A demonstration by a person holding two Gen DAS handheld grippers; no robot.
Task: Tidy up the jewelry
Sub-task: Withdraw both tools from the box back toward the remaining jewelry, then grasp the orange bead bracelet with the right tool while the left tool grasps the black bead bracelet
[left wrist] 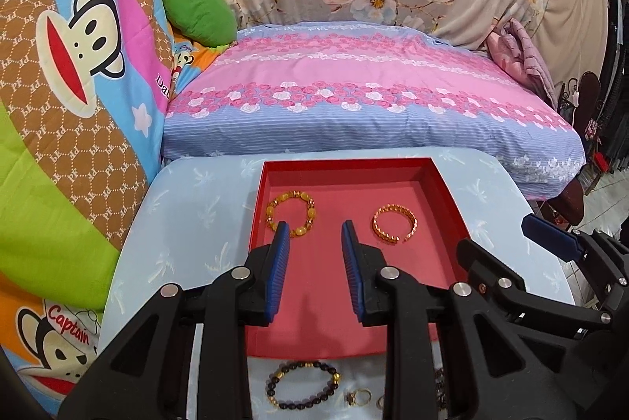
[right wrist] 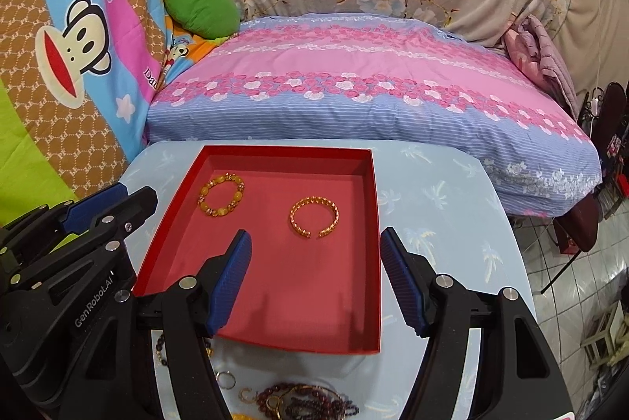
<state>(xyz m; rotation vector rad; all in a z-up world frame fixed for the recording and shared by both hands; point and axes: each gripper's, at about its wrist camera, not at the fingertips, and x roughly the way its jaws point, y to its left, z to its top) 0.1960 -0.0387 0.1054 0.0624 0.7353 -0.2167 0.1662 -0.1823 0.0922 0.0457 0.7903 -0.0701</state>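
Observation:
A red tray (left wrist: pixel 444 196) lies on the light blue table. Inside it are a yellow bead bracelet (left wrist: pixel 291 217) at the left and a gold open bangle (left wrist: pixel 394 224) at the right. My left gripper (left wrist: pixel 314 229) hangs over the tray's near half, open narrowly, with nothing between its blue pads. My right gripper (right wrist: pixel 314 235) is open wide above the tray's near right part, also empty. The same bracelet (right wrist: pixel 221 194) and bangle (right wrist: pixel 314 217) show in the right wrist view. In front of the tray lie a dark bead bracelet (left wrist: pixel 302 384), rings (left wrist: pixel 357 398) and dark red beads (right wrist: pixel 302 400).
The table (right wrist: pixel 432 192) has a pale palm-print cover. Behind it lies a pink and blue flowered cushion (left wrist: pixel 354 85). A cartoon-print blanket (left wrist: pixel 78 85) rises at the left, with a green pillow (left wrist: pixel 198 13) by it. Tiled floor (right wrist: pixel 582 282) drops off at the right.

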